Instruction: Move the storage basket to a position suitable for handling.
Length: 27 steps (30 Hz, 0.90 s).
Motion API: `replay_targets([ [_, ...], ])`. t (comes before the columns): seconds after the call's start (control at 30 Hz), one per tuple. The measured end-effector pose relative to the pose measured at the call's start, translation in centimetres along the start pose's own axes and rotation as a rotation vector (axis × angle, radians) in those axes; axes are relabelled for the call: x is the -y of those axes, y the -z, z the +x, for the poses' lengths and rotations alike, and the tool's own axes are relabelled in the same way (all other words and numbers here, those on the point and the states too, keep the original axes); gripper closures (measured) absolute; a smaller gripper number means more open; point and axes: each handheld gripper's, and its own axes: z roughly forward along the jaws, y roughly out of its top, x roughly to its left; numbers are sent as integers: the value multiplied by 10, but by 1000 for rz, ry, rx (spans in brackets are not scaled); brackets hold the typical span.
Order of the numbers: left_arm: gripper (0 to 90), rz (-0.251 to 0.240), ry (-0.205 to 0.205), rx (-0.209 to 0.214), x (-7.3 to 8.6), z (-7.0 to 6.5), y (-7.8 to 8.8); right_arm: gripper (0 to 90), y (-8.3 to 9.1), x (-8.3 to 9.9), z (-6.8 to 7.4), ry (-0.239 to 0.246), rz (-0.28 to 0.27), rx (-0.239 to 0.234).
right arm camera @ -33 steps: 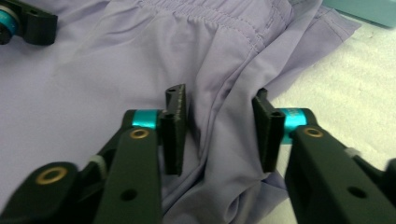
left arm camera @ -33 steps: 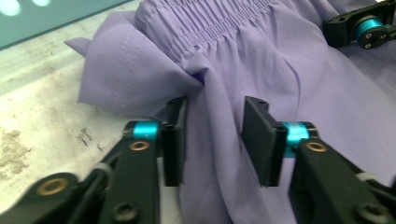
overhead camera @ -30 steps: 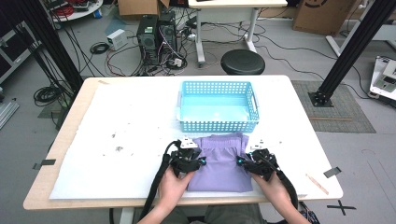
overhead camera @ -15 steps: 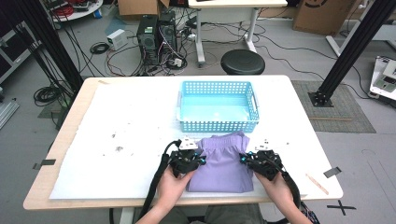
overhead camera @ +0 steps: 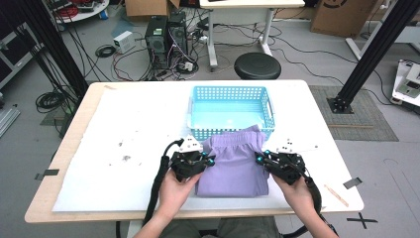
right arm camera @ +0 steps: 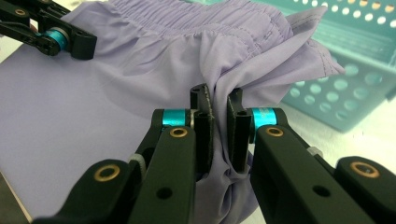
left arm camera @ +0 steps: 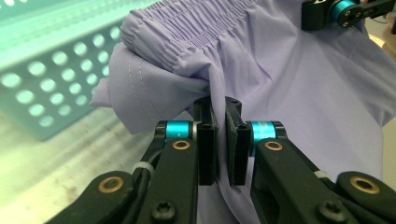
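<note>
High view: folded lilac cloth shorts (overhead camera: 233, 166) sit just in front of the turquoise perforated plastic basket (overhead camera: 231, 111), left gripper (overhead camera: 210, 161) and right gripper (overhead camera: 258, 157) pinching opposite edges. Lift both level so the fold holds.

Left gripper view: jaws clamped on fabric below the elastic waistband (left arm camera: 205, 30).

Right gripper view: jaws clamped on the bunched side edge, basket beyond.

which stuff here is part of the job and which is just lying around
In the job:
- shorts, pinched at both sides
- left tongs, shut on them
- right tongs, shut on them
- basket, just beyond the shorts

Lying about:
- stool
- computer towers
- floor cables
</note>
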Motion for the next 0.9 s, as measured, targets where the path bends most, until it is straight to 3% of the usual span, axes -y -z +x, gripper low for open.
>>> replay_targets([
  [0.43,849,-46,-34,-32,-37,15,14,846,1,-35,-6,16,-56,4],
  [0.9,850,-75,-68,-92,-86,50,-1,845,-17,-86,-38,23,-77,62],
])
